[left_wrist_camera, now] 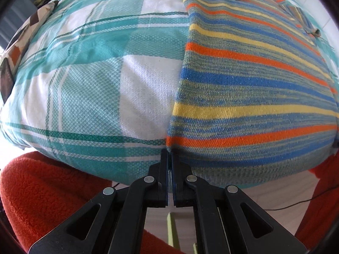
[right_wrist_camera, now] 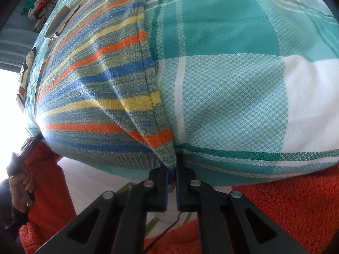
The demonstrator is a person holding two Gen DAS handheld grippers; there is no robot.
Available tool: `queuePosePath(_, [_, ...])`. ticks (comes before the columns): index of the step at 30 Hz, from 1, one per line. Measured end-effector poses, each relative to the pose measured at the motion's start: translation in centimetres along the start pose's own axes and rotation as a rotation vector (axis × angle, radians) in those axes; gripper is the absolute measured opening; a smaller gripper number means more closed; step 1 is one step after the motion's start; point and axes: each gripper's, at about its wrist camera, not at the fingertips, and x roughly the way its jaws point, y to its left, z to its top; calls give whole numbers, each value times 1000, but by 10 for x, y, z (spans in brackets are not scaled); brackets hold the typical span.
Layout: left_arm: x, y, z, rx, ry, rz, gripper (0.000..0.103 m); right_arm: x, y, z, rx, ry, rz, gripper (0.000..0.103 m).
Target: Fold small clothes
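1. Striped shirt [left_wrist_camera: 254, 89]: a knit garment with orange, blue and yellow bands lies spread flat on the checked cloth [left_wrist_camera: 95, 84], its hem at the near edge of the surface.
2. Checked cloth: teal and white, it covers the whole surface under the striped shirt and extends past it on both sides.
3. Left tongs [left_wrist_camera: 170, 154]: jaws closed to a narrow slit, pinching the near corner of the striped shirt at its side seam, where the shirt meets the checked cloth.
4. Right tongs [right_wrist_camera: 172, 165]: jaws likewise narrow, gripping the opposite near corner of the striped shirt; a ridge of fabric rises from this corner.
5. Red fleece sleeve [right_wrist_camera: 296, 201]: visible below the striped shirt's hem in both views.
6. Hand [right_wrist_camera: 21, 188]: seen in the right wrist view, left of the striped shirt, holding a tool handle.
7. Heap of other clothes [right_wrist_camera: 40, 6]: beyond the striped shirt's far end.
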Motion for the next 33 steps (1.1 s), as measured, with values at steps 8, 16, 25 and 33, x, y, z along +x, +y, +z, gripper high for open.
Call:
queuePosePath(8, [-65,43,-16,-13,-77,97,67,-53,-9,-13,22,-58,13,32])
queuePosePath(16, [-109,14,38,4,-363,-80,73,-103,27,32,-123,-262,78,32])
queuePosePath(25, [-26,-19,13,152,-177,-75,77,-31,-2,52,-144,-116,148,15])
queuePosePath(33, [-70,51,10,-226,-367,-126,83,-125,53,110,-470,-403,-211,57])
